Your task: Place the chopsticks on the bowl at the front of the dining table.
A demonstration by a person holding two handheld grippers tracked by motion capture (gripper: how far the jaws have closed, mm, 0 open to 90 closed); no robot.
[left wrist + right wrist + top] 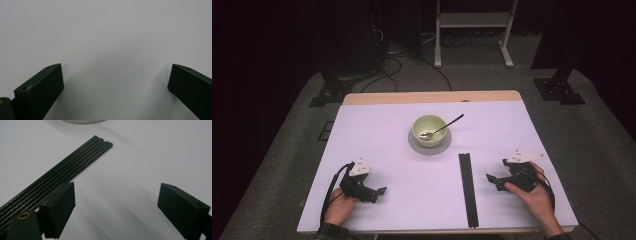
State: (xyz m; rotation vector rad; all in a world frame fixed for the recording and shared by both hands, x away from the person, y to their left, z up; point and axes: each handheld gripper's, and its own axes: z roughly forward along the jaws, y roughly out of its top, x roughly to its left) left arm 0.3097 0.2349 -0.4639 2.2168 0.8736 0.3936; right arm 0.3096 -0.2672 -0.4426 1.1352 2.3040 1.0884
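Black ridged strip [469,189] lies flat near the table's [377,130] front edge, running front to back, untouched. Right gripper [493,180] rests just beside it, jaws wide apart, empty. Left gripper [379,191] near the front-left corner, likewise agape, empty. Advice: approach the strip square, straddle its width, close gently.

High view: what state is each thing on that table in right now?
Bowl: upright on a grey saucer.
Spoon: resting in the bowl, handle over the rim.
Black strip: lying flat.
Left gripper: open, holding nothing.
Right gripper: open, holding nothing, beside the strip.
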